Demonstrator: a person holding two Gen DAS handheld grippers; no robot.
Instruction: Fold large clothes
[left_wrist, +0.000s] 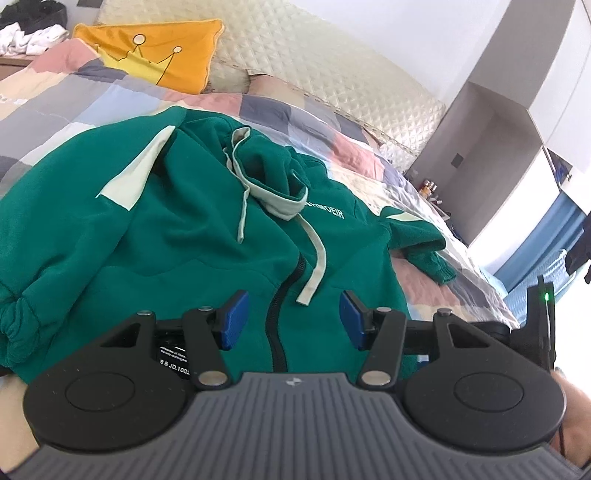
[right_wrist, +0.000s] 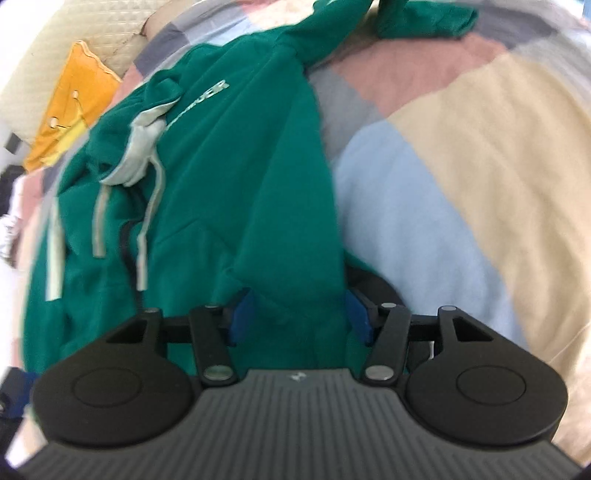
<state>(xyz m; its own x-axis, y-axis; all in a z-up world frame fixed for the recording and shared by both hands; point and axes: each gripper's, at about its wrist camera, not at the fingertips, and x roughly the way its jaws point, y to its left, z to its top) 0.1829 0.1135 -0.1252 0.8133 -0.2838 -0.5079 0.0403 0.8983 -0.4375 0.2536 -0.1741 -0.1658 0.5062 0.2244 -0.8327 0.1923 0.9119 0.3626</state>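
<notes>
A green zip hoodie (left_wrist: 177, 229) with pale hood lining and drawcords lies front-up on the patchwork bed; it also shows in the right wrist view (right_wrist: 236, 177). My left gripper (left_wrist: 293, 319) is open over the hoodie's lower front, its blue pads either side of the zipper (left_wrist: 277, 332), holding nothing. My right gripper (right_wrist: 299, 317) is open wide at the hoodie's right lower edge, with a fold of green cloth lying between its blue pads. One sleeve (left_wrist: 424, 243) stretches off to the right, cuff on the quilt.
The patchwork quilt (right_wrist: 461, 155) covers the bed. An orange crown pillow (left_wrist: 155, 55) and a quilted cream headboard (left_wrist: 314, 62) lie beyond the hoodie. A pile of clothes (left_wrist: 29, 33) sits far left; a grey cabinet (left_wrist: 491, 155) stands right.
</notes>
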